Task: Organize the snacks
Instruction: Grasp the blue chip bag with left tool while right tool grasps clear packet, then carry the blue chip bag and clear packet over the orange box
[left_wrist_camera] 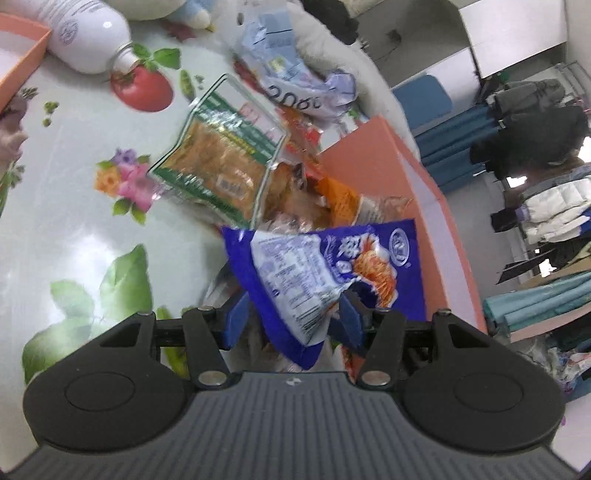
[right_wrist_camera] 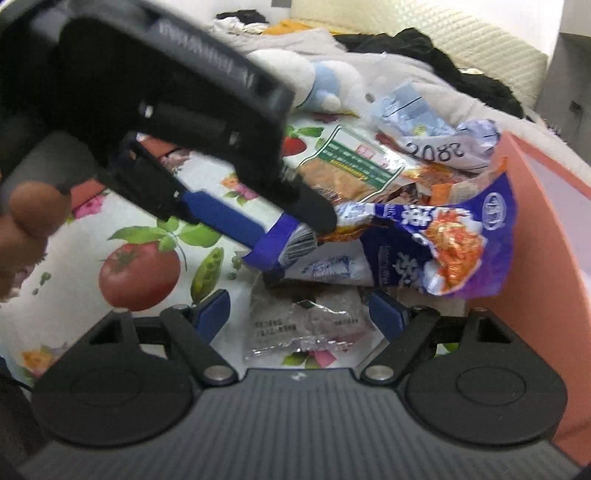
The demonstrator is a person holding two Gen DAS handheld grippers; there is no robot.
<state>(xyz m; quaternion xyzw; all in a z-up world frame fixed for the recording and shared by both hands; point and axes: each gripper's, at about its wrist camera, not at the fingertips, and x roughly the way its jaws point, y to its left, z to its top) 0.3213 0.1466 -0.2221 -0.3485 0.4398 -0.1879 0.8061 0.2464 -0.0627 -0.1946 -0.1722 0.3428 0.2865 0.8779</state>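
My left gripper [left_wrist_camera: 291,317] is shut on a blue and white snack bag [left_wrist_camera: 325,269] and holds it above the table beside the orange box [left_wrist_camera: 424,192]. In the right wrist view the same bag [right_wrist_camera: 424,251] hangs from the left gripper [right_wrist_camera: 291,229]. My right gripper [right_wrist_camera: 299,314] is open and empty, low over a clear plastic snack packet [right_wrist_camera: 306,325]. A green and orange snack bag [left_wrist_camera: 221,162] lies on the flowered tablecloth, also in the right wrist view [right_wrist_camera: 351,166]. Orange packets [left_wrist_camera: 314,192] lie next to it.
A white bottle [left_wrist_camera: 88,33] lies on its side at the back left, next to an orange tray [left_wrist_camera: 26,55]. A crumpled pale blue bag [left_wrist_camera: 295,74] and a plush toy [right_wrist_camera: 325,85] lie at the back. Clothes are piled beyond the table.
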